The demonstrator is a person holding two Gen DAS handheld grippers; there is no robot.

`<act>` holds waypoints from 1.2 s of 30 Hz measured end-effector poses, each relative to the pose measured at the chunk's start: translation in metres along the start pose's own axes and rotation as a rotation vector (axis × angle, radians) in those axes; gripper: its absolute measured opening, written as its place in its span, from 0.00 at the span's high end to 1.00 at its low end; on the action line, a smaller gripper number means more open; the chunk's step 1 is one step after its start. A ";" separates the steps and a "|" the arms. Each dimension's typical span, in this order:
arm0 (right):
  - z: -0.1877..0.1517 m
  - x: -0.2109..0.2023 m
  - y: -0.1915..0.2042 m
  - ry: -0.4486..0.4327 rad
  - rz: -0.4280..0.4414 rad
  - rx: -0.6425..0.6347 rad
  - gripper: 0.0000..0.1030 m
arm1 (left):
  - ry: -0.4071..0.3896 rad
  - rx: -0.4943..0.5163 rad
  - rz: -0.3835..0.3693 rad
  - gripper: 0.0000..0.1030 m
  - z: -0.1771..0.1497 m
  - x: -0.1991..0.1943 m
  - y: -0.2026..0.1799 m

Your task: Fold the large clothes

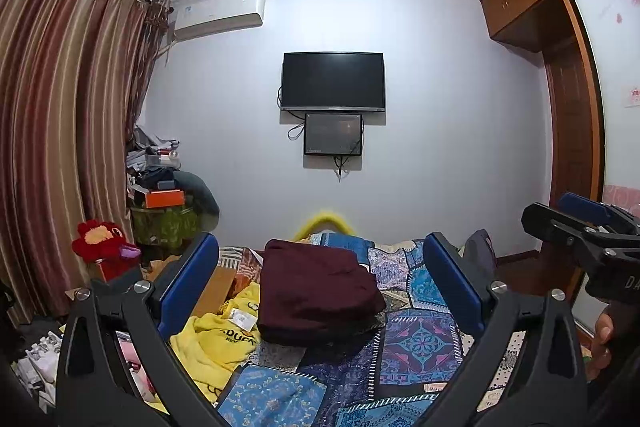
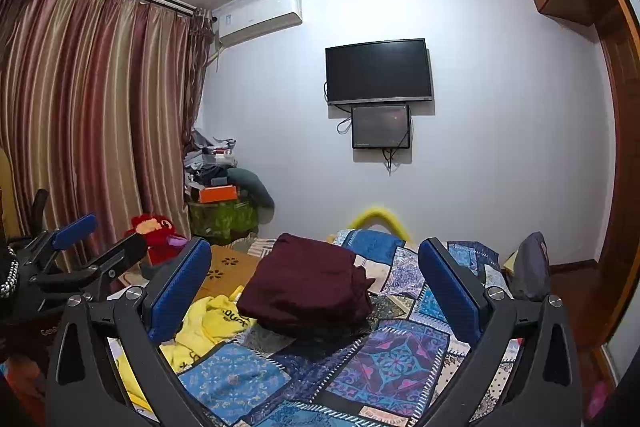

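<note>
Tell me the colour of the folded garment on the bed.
Dark maroon, plain; the garment shows best in the left wrist view.

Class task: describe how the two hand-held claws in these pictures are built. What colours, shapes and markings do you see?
Each claw, left claw and right claw, has matt black angular arms with triangular cut-outs, silver round pivot bolts, and two flat rectangular fingers faced with blue pads. White letters mark the right claw's black body in the left wrist view, partly cut off.

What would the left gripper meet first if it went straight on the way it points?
Probably the folded maroon garment on the bed: it lies between the open left gripper fingers' line, though the level aim might pass just over it.
</note>
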State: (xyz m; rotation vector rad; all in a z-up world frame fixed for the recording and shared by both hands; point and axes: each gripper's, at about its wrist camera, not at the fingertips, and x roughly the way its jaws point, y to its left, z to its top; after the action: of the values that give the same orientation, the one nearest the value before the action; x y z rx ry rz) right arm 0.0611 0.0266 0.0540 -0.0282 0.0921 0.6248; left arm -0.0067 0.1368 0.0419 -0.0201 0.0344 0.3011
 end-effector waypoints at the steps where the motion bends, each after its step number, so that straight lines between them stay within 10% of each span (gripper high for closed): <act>1: -0.002 0.000 0.001 0.002 0.001 0.000 0.00 | 0.003 0.000 0.001 0.00 -0.001 0.001 0.000; 36: 0.000 -0.005 -0.001 0.035 -0.014 0.015 0.00 | 0.028 0.002 -0.029 0.00 -0.006 0.009 0.002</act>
State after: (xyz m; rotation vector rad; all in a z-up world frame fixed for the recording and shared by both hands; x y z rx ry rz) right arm 0.0579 0.0234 0.0543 -0.0251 0.1304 0.6101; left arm 0.0012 0.1416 0.0356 -0.0228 0.0623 0.2721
